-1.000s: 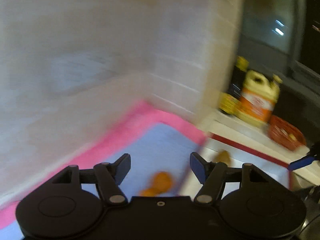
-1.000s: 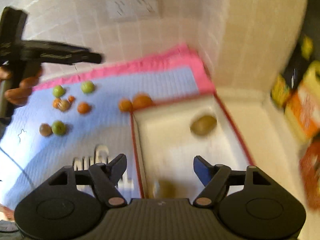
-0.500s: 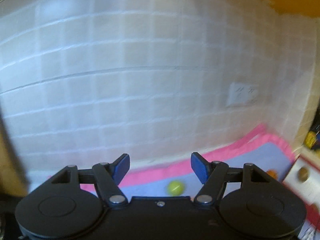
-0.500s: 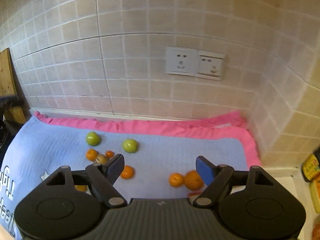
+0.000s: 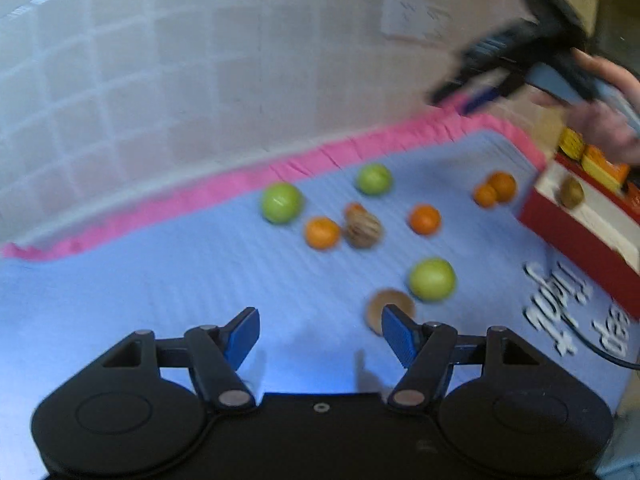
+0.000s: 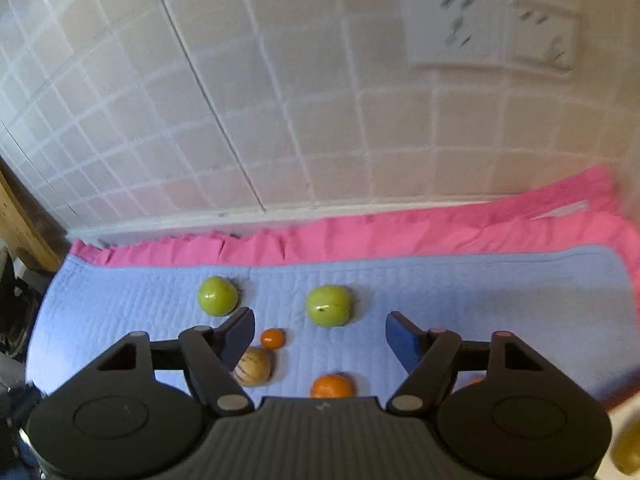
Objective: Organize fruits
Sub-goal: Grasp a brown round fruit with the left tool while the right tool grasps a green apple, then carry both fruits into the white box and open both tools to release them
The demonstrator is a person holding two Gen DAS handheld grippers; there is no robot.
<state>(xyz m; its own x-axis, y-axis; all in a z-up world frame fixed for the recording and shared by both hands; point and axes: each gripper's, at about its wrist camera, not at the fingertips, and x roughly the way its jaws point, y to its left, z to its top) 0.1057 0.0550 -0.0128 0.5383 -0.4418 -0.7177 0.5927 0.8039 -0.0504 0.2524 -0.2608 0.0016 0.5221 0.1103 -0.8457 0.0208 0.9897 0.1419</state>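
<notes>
Fruits lie scattered on a blue quilted mat: three green apples, several oranges, a tan striped fruit and a brown kiwi. My left gripper is open and empty above the mat, with the kiwi just beyond its right finger. A red-walled white box at the right holds a kiwi. My right gripper is open and empty, above the mat, with a green apple between its fingers' line of sight. It also shows in the left wrist view, high up at the far right.
A tiled wall with two sockets stands behind the mat. A pink cloth lies under the mat along the wall. Yellow and orange bottles stand behind the box. A wooden board leans at the far left.
Both grippers have swung from the box side towards the mat and tilted down. The left view now shows the scattered fruits; the right one is closer to the green apples.
</notes>
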